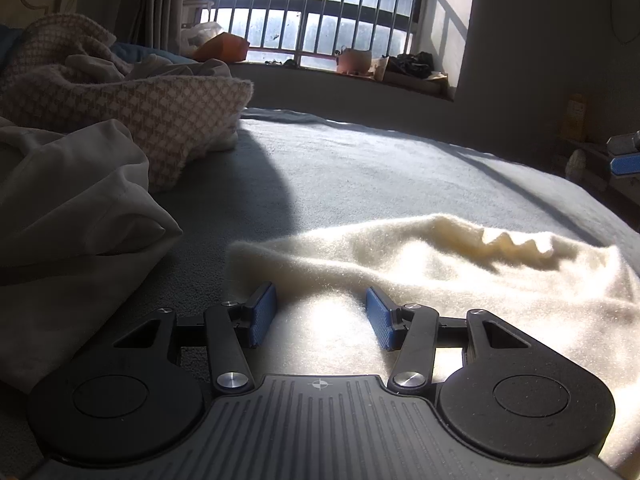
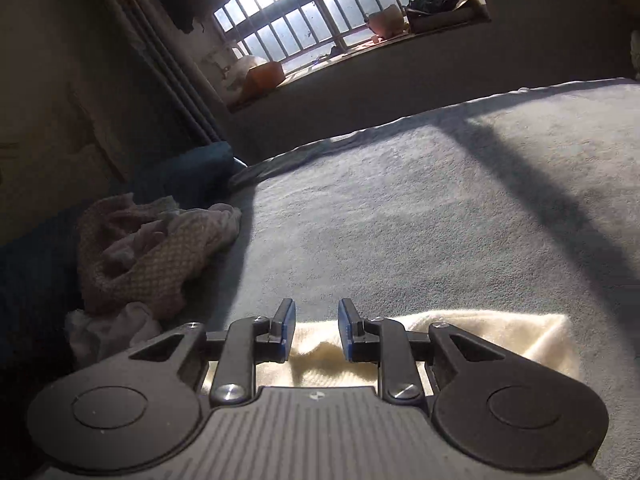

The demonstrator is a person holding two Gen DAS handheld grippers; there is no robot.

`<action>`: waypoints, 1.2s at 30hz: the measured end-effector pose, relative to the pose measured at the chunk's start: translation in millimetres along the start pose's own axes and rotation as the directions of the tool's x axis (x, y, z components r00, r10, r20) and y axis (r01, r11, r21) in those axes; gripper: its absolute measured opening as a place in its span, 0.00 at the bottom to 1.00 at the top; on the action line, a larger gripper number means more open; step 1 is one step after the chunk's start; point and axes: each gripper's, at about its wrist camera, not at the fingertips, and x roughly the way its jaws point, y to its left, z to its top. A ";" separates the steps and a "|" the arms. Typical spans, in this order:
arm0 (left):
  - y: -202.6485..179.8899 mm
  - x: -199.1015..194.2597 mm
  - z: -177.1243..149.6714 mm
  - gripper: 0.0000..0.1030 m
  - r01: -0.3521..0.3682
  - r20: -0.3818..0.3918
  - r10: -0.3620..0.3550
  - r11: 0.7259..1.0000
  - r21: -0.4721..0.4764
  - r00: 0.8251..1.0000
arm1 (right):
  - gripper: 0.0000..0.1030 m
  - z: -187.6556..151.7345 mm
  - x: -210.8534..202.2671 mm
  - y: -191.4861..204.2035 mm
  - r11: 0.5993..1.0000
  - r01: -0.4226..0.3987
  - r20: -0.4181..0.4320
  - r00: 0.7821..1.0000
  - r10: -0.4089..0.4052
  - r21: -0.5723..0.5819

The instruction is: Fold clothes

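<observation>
Left hand-held gripper [image 1: 321,316]: I see jaws apart, gripping nothing.
Right hand-held gripper [image 2: 316,330]: narrow gap, empty.
Cream garment [image 1: 460,276]: rumpled on the bed [image 1: 380,168], beneath both grippers.
Progress: unfolded; pile of clothes [image 1: 120,100] far left waits.

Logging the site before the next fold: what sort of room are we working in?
Most likely a bedroom: the work surface is a bed with a grey cover, clothes heaped beside a cream garment, under a barred bay window.
</observation>
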 end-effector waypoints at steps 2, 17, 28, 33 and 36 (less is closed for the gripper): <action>3.2 -2.1 4.3 0.50 0.009 -0.011 -0.010 1.000 -0.012 1.000 | 0.24 -3.5 -33.0 -8.4 0.999 0.000 -0.002 1.000 0.001 0.038; -23.0 -174.0 14.1 0.60 -0.005 -0.131 0.021 0.992 0.123 0.991 | 0.24 -105.8 -156.7 -24.2 0.995 -0.017 -0.166 0.986 0.034 0.103; -59.0 -231.8 -89.1 0.60 -0.013 -0.359 0.054 0.993 0.116 0.932 | 0.24 -175.3 -186.2 -14.3 0.996 0.057 -0.270 0.962 -0.038 0.062; -61.1 -228.0 -108.0 0.60 -0.032 -0.396 0.101 0.983 0.178 0.913 | 0.24 -210.7 -181.8 -13.6 0.992 0.117 -0.318 0.940 -0.127 -0.048; -61.6 -230.6 -110.9 0.60 -0.035 -0.394 0.103 0.984 0.176 0.913 | 0.24 -239.7 -162.5 -14.2 0.959 0.193 -0.368 0.893 -0.260 -0.207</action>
